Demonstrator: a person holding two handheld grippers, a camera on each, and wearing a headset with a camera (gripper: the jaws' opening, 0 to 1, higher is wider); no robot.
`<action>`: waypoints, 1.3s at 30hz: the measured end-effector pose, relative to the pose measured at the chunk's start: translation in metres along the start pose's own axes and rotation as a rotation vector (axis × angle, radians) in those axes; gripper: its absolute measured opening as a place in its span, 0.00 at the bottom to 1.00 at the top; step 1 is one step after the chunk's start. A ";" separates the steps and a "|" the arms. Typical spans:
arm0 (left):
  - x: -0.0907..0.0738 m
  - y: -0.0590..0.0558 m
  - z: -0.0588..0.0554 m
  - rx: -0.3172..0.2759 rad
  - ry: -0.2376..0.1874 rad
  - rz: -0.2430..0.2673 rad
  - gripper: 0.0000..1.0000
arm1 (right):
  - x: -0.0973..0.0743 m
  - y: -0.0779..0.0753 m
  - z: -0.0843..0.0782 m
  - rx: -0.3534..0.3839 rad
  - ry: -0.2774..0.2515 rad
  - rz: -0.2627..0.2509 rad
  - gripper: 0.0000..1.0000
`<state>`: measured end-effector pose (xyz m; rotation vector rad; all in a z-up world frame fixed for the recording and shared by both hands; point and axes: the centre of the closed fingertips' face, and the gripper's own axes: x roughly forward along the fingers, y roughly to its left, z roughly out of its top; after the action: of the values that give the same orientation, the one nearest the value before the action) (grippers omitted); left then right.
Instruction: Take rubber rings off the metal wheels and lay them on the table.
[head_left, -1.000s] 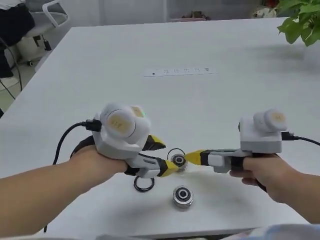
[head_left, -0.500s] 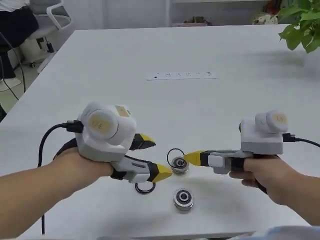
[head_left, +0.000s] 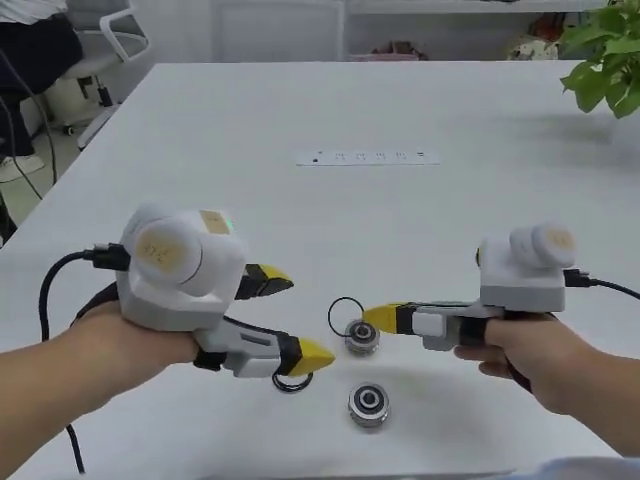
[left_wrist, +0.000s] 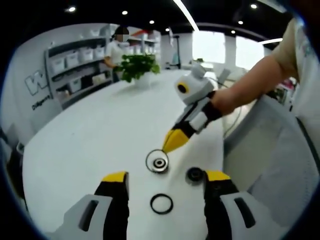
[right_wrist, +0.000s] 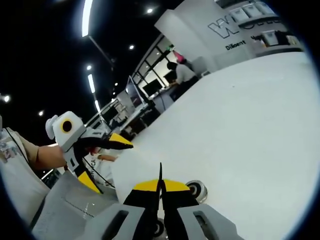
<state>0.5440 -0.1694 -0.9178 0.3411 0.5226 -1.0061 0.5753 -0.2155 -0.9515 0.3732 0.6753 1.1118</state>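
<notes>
Your left gripper (left_wrist: 166, 175) gapes wide on nothing. Its view shows a loose ring (left_wrist: 161, 203) flat on the bench between its jaws, half hidden in the head view. Your right gripper (head_left: 373, 318) is closed, pinching a second ring (head_left: 345, 313) beside one wheel (head_left: 362, 338); another wheel (head_left: 368, 403) sits near the front edge.

The left hand (head_left: 130, 345) held the left gripper (head_left: 290, 319) with its jaws wide apart. The right hand (head_left: 515, 350) held the right gripper (head_left: 373, 318) pinched on a ring (right_wrist: 160, 172).
</notes>
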 end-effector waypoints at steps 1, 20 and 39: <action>-0.002 0.000 0.000 -0.004 -0.001 0.001 0.61 | 0.000 0.001 0.001 -0.001 0.000 0.002 0.00; -0.036 0.007 -0.017 -0.065 -0.008 0.058 0.75 | 0.018 0.022 0.005 -0.017 0.018 0.047 0.00; -0.058 0.006 -0.035 -0.108 -0.008 0.097 0.84 | 0.045 0.039 -0.022 0.001 0.113 0.093 0.00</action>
<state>0.5157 -0.1081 -0.9143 0.2637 0.5454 -0.8819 0.5460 -0.1592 -0.9585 0.3476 0.7642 1.2279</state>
